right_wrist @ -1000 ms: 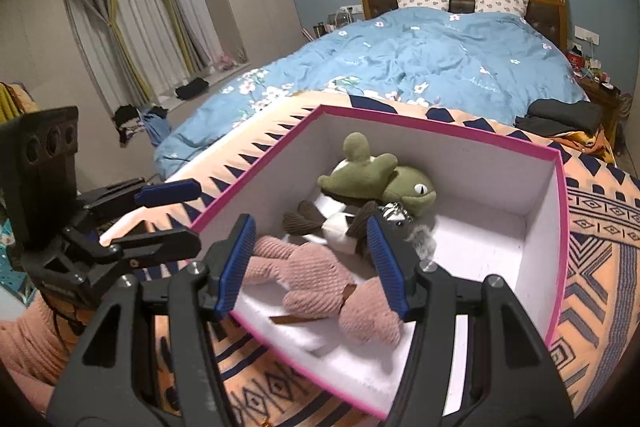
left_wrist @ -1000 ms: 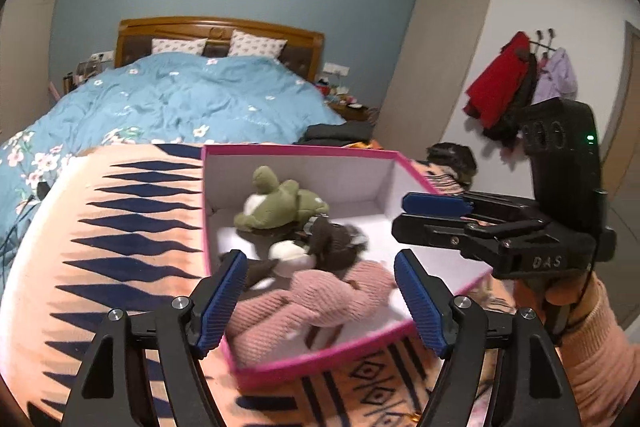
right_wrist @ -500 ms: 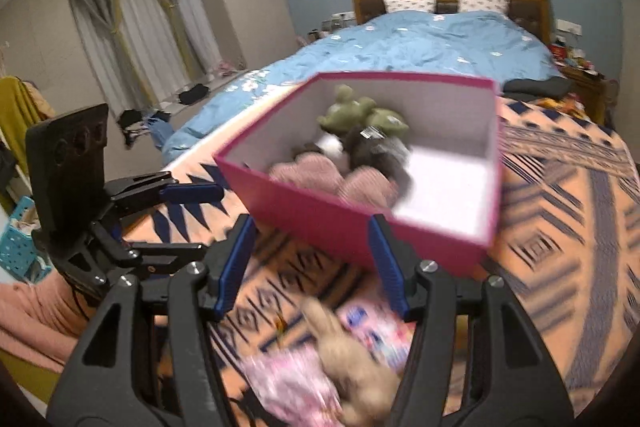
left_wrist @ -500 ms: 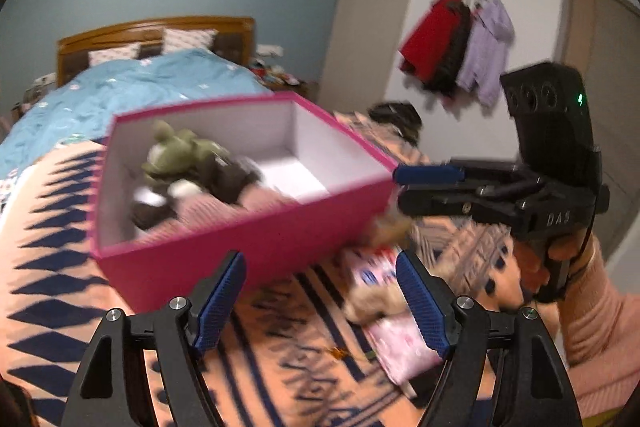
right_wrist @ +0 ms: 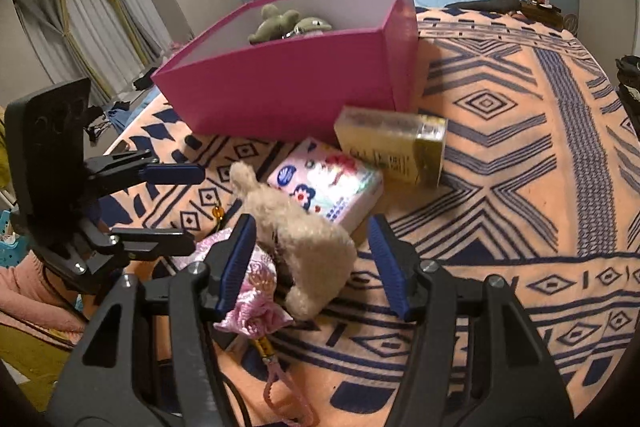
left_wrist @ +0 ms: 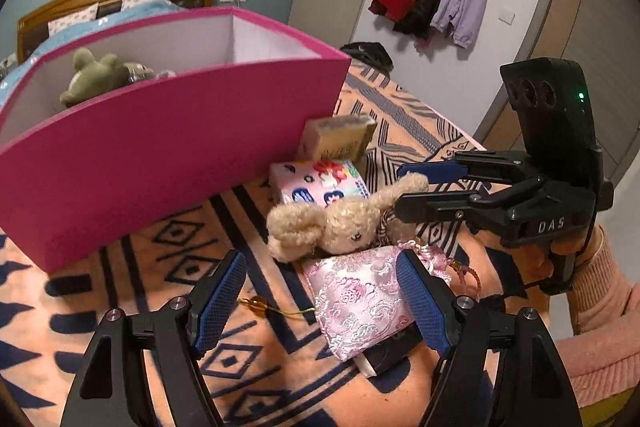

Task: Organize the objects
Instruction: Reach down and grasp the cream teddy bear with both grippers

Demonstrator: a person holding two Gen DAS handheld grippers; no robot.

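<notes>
Lying flat, beige plush rabbit [right_wrist: 304, 239] | ears toward pink box [right_wrist: 288, 83] | both tools spread, empty

Both views were taken from close above the orange patterned blanket [left_wrist: 168, 243], angled downward; the open pink cardboard box [left_wrist: 160, 147] and fluffy beige plush toy [right_wrist: 304, 239] were shared.

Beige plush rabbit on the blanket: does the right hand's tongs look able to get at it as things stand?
Probably yes. The right tongs are open and pointed at the beige plush rabbit, which lies uncovered, partly over the pink brocade pouch. The tissue pack sits just behind, so it may get nudged.
</notes>
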